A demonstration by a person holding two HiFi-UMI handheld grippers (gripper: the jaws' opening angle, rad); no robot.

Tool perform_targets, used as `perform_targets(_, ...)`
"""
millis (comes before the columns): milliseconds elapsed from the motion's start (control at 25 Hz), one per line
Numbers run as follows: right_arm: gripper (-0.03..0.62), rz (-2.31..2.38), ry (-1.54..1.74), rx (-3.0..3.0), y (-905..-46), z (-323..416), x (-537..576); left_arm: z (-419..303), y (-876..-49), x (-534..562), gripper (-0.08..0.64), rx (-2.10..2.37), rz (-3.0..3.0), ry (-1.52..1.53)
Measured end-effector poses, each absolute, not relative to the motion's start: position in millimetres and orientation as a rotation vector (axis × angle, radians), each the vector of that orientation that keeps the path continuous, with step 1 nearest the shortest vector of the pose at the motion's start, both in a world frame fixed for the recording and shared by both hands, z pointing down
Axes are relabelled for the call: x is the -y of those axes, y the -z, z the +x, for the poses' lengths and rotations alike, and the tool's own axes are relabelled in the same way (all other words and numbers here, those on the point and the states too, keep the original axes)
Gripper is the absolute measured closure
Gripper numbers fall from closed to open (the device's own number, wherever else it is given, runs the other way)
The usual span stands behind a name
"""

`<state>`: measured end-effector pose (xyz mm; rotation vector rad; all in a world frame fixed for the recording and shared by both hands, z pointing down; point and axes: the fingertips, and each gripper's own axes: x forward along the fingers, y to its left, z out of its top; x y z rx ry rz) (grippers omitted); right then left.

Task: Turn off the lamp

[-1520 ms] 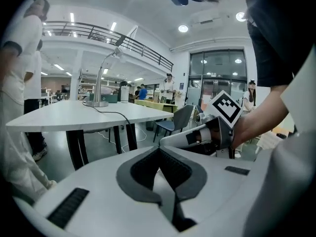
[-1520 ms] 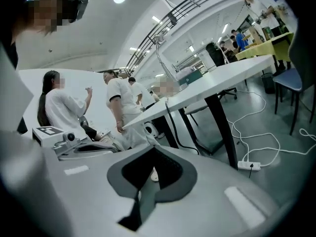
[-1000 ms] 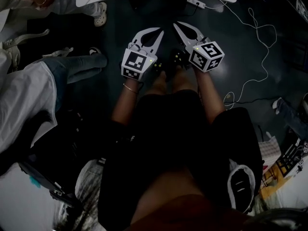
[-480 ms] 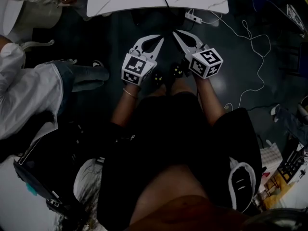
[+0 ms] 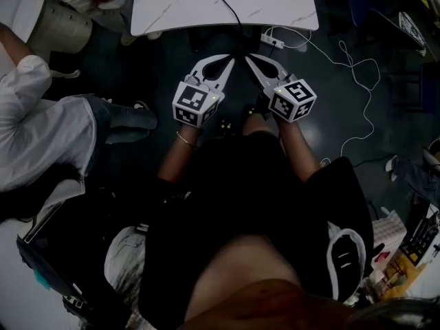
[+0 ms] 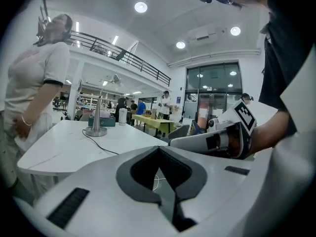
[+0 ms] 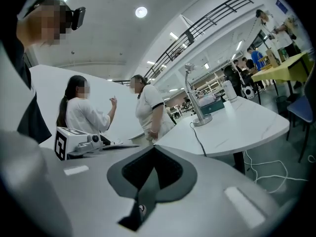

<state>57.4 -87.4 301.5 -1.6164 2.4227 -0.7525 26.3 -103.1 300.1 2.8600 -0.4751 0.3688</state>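
White marble bench (image 5: 275, 5) stands ahead, and the lamp (image 7: 202, 121) sits on it, well apart from both tools. Both the left hand-held gripper (image 5: 221, 65) and the right hand-held gripper (image 5: 256, 64) are clenched on nothing. No step is done yet; reaching the lamp's switch, which I cannot quite see, is left

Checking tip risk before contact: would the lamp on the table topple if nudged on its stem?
Probably not: the lamp stands on a broad round base, likely weighted. Nudged high on the slim stem, it might rock. Its cable may tug.
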Motion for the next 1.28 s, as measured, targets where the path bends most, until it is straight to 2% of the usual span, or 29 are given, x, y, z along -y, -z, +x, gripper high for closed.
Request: perform_targets(1280,0.592,-1.611,0.606,-2.389,-250.4,45.9,66.2,15.3,-277.5,83.8,0.554,0.414,2.893,-0.350)
